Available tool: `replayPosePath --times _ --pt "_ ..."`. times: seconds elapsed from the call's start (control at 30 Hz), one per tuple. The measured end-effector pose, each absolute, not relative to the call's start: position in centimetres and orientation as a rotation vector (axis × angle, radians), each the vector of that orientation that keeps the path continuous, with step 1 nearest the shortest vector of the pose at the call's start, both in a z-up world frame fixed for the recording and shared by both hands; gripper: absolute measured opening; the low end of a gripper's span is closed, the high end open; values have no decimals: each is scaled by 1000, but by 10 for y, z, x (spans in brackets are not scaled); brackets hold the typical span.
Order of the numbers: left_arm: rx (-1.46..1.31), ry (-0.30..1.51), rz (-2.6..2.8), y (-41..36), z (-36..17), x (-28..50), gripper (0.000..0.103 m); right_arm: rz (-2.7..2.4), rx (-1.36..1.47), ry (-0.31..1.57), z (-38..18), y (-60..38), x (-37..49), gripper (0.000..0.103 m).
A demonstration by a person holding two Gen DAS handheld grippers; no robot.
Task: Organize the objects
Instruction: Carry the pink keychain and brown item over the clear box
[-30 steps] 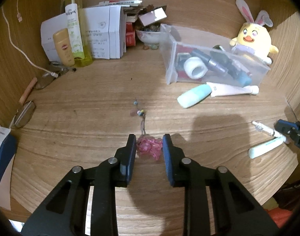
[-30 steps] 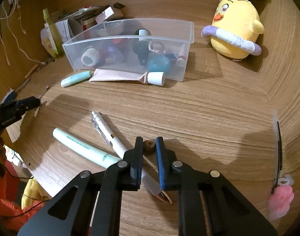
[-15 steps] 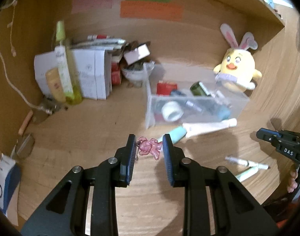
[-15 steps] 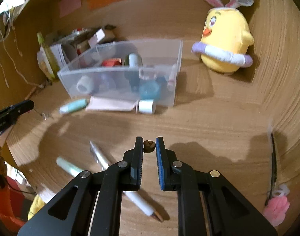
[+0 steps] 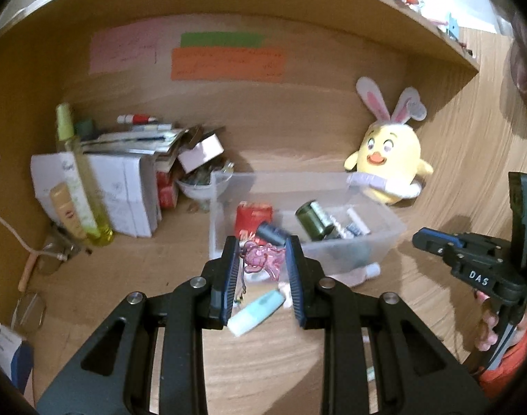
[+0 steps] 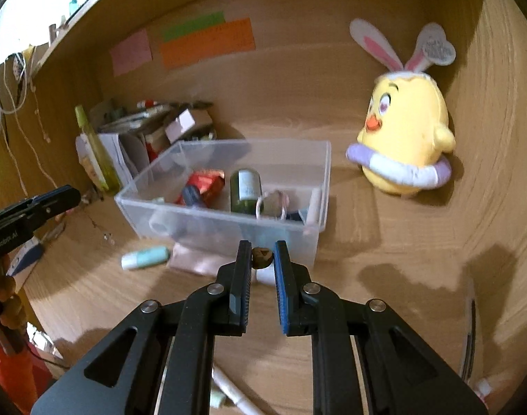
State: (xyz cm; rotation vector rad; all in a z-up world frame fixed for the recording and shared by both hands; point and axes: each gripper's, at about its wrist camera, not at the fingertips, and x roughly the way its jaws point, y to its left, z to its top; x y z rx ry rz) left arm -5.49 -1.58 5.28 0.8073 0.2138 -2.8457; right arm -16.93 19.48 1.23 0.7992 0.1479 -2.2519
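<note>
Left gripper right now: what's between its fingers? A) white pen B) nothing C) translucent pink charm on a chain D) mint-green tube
C: the left gripper is shut on the translucent pink charm, held in the air in front of the clear plastic bin; the mint-green tube lies on the wooden desk below.

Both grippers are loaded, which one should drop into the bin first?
Probably left. The left gripper holds the pink charm right at the bin front wall. The right gripper, holding a brown bead, seems slightly further back.
</note>
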Motion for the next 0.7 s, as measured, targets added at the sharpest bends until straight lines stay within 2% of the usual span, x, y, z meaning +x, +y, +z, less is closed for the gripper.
replayPosePath --times 0.5,0.7 --pt "718 292 -2902 -31 89 -92 27 -2264 690 113 44 175 -197 12" --pt "737 284 -2878 -37 84 -115 27 -2269 687 87 50 169 -212 12"
